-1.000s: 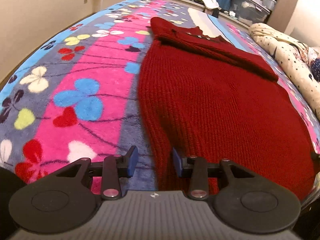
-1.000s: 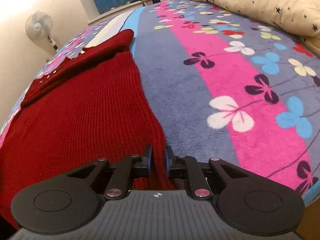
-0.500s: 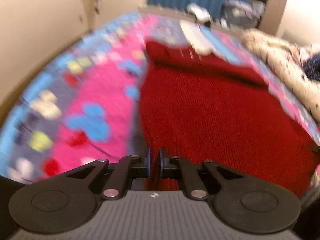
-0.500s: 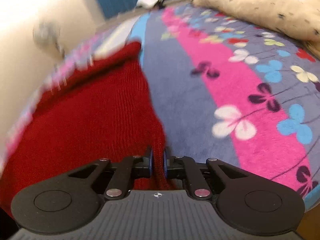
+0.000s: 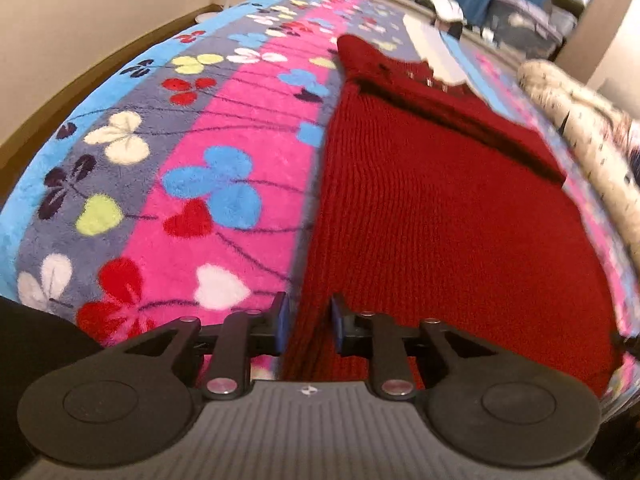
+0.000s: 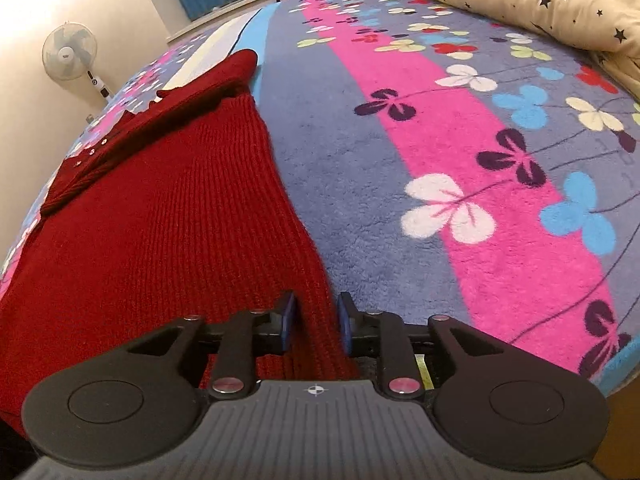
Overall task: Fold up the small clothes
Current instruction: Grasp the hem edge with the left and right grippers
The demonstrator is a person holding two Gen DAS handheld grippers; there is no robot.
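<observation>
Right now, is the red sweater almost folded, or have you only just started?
Only just started. The sweater lies flat on the blanket, with its top part already turned over. Both tongs, left and right, are opening with a bottom corner between their pads, gripping nothing. The main folds are still to do.

The light is warm and soft, an indoor light, with no hard shadows on the flowered blanket [image 5: 224, 184]; the cream wall [image 6: 60, 4] at far left in the right wrist view is nearly washed out. Both views bend strongly at the edges, and the corners go black; the left wrist view is smeared at far right, while the right wrist view is sharp.
</observation>
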